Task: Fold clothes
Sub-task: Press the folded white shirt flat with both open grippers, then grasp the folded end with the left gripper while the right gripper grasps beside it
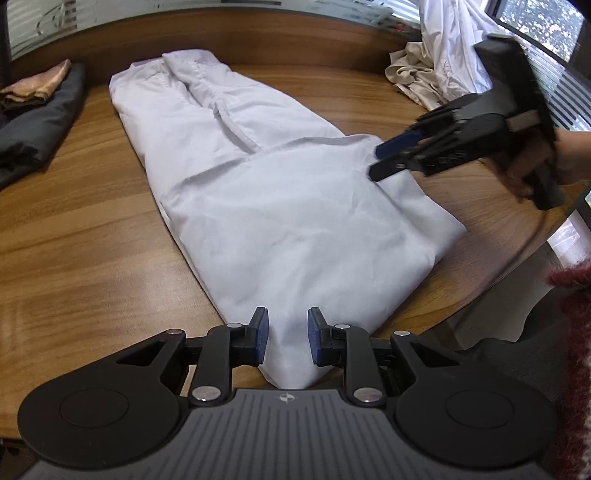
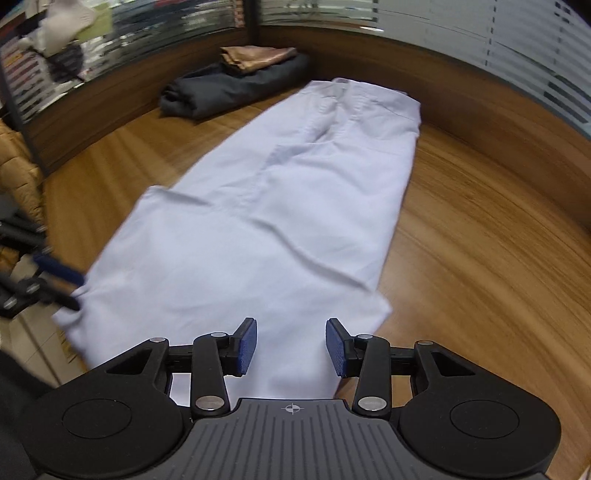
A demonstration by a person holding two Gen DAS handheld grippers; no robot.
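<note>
No readable text, labels, brands or numbers anywhere in either view

Wooden table [image 1: 74, 229] is taking up most of both views. Frosted striped glass panels [image 2: 480, 33] are running behind it, and a window [image 1: 535, 26] is showing outdoor greenery at the left wrist view's top right corner.

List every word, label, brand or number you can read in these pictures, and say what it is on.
No readable text in either view.
Gripper body: only a small crosshair mark, no letters.
Frosted window glass: a faint round emblem, too blurred to read.
White trousers: no label showing.
Shelves behind glass: too blurred to read.
</note>
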